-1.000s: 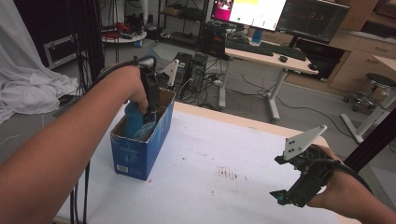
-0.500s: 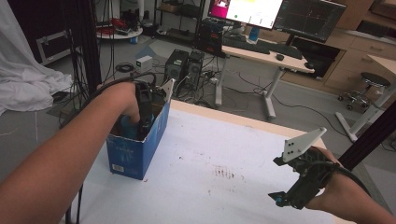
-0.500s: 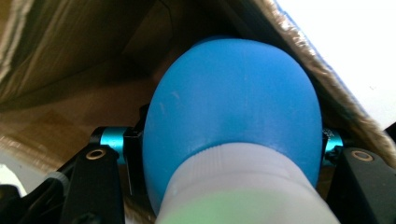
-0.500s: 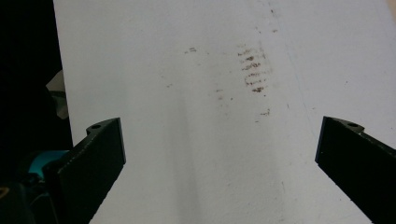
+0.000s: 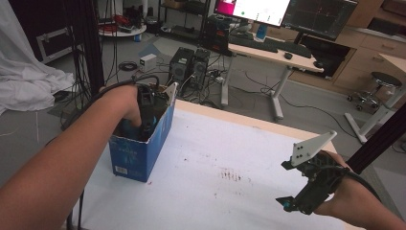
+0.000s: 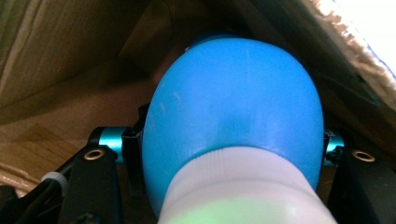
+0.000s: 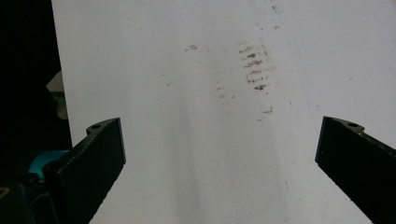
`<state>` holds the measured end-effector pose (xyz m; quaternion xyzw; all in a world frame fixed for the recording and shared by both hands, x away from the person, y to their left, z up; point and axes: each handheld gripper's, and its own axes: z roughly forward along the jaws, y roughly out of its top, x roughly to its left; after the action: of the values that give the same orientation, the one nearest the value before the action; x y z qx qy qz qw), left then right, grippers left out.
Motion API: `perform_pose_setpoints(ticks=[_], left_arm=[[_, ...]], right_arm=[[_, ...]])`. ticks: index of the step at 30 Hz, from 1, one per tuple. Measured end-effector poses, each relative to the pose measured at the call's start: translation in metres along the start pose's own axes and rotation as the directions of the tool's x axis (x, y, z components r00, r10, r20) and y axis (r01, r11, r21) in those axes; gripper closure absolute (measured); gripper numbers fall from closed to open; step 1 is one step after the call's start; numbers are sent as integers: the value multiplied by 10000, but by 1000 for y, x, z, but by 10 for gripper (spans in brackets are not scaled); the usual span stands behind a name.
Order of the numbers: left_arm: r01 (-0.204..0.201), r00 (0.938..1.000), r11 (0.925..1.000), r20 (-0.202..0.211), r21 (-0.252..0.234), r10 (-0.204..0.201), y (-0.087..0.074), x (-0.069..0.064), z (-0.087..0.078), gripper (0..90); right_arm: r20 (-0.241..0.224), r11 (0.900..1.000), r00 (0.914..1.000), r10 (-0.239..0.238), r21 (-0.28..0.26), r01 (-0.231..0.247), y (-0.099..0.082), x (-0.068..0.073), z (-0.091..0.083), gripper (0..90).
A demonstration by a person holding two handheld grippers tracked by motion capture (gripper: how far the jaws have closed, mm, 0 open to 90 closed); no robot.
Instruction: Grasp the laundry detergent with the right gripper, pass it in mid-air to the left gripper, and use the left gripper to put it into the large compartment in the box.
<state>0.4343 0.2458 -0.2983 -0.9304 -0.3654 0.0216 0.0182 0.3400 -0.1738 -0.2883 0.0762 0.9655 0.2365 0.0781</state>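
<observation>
My left gripper (image 5: 149, 111) reaches down into an open blue cardboard box (image 5: 139, 155) at the table's left edge. In the left gripper view a blue bottle (image 6: 233, 98) with a white lower part sits between the jaws of the left gripper (image 6: 231, 156), touching both. The jaws have just eased open slightly with the bottle still between them. The box's brown inner wall (image 6: 60, 51) surrounds it. My right gripper (image 5: 293, 203) hovers over the white table (image 5: 225, 139) at the front right. Seen from its own camera, the right gripper (image 7: 219, 158) stands wide open with nothing between its jaws.
Brown smudges (image 5: 232, 175) mark the tabletop's middle; the smudges (image 7: 254, 65) also lie ahead of the right gripper. Beyond the table stand a desk with monitors (image 5: 268, 45), computer towers (image 5: 189, 64) on the floor, a white cloth (image 5: 24, 81) and a stool (image 5: 378, 88).
The left hand has sunk, carrying the blue bottle deeper into the box. The right gripper has kept still.
</observation>
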Motion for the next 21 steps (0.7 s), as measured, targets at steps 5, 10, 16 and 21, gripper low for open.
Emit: perform_pose_setpoints(ticks=[5,10,16,21], left_arm=[[-26,10000,10000,30,-60,26,-1,0,-2,289],[-150,9998,9998,93,-153,152,-3,-3,-10,270],[-194,9998,9989,26,-415,196,-6,-6,-29,238],[-242,9994,9980,-256,-590,227,-9,-8,-53,211]], right_arm=[[1,10000,10000,-25,-6,25,1,0,1,9],[-11,10000,10000,-35,-6,35,0,-1,1,9],[-57,10000,10000,-15,1,15,0,-2,0,9],[-66,9999,10000,53,102,-52,0,-5,-1,9]])
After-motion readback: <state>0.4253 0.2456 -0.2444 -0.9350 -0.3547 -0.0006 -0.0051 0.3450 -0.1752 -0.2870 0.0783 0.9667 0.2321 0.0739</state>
